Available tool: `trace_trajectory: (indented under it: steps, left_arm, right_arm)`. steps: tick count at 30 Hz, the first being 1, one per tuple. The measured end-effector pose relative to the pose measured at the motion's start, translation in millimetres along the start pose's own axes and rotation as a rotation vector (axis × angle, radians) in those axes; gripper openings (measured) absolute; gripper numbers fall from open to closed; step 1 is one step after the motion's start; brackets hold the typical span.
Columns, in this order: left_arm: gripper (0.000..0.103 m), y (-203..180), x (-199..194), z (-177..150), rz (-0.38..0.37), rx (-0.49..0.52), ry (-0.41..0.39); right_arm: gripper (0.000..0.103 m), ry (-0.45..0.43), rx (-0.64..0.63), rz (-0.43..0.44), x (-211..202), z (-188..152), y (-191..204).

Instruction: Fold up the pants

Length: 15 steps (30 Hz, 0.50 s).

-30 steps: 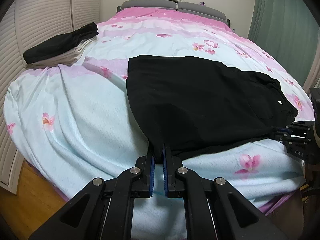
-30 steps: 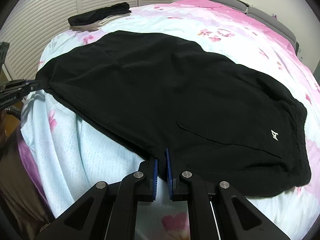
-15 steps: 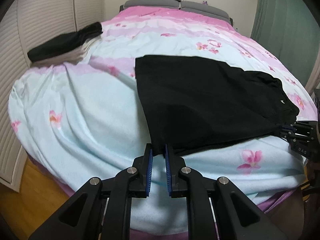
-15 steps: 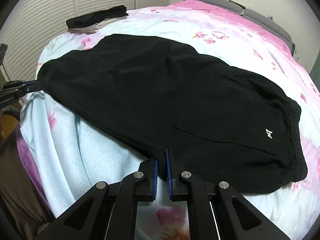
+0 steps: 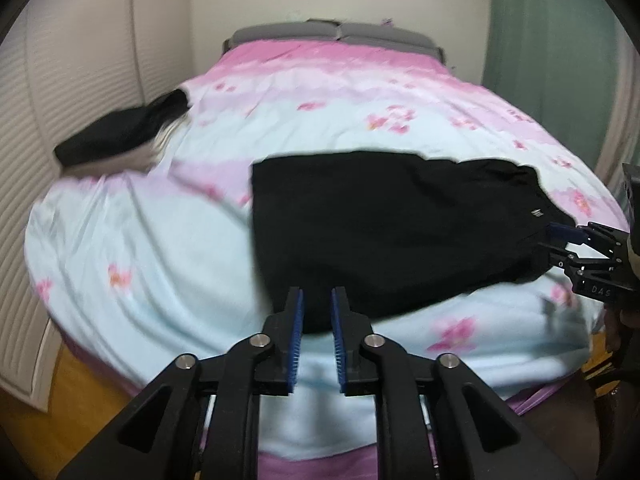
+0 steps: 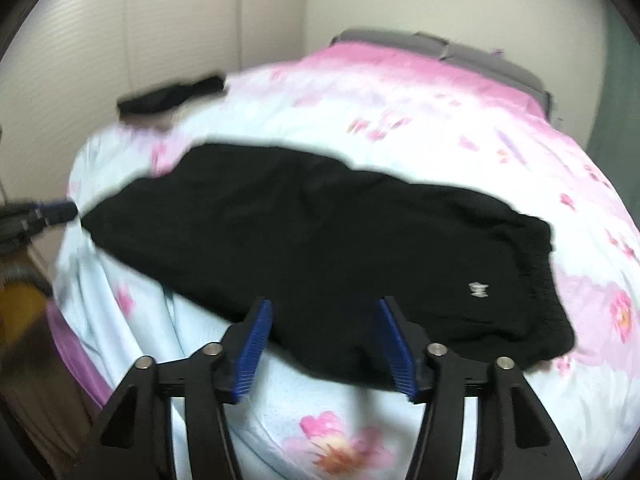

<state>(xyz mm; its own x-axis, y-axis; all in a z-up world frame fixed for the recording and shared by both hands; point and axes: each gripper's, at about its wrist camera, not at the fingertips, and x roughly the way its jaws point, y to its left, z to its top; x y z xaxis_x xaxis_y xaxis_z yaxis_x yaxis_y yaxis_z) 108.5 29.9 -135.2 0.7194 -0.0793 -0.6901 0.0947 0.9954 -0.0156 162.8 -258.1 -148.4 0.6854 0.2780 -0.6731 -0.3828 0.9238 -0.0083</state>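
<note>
**Release after the fold: draw both grippers clear**

Floral bedding (image 5: 168, 240) carries the black pants (image 5: 392, 232), folded flat at its near edge. Left gripper (image 5: 316, 320): jaws opening, narrow gap, cloth apparently free. Right gripper (image 6: 326, 336): jaws opening wide over the hem, nothing clamped. Recommend backing both straight off the near edge, so no pad drags the fold.

black pants (image 5: 384, 232), folded flat across the floral bedspread (image 5: 160, 248)
</note>
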Motion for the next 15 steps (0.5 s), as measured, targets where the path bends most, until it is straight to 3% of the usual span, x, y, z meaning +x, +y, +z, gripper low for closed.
trace_trajectory:
  steps: [4, 9, 15]
  left_arm:
    - [0.026, -28.5, 2.1, 25.0, -0.073, 0.035, -0.047]
    - [0.033, -84.8, 30.3, 59.5, -0.191, 0.109, -0.076]
    - [0.034, -149.1, 78.2, 84.3, -0.285, 0.189, -0.021]
  right_arm:
    - [0.067, -0.063, 0.127, -0.065, -25.7, -2.8, -33.7]
    - [0.067, -0.02, 0.365, -0.221, -30.9, -21.0, -104.0]
    - [0.066, 0.001, 0.73, -0.156, -14.3, -50.9, -180.8]
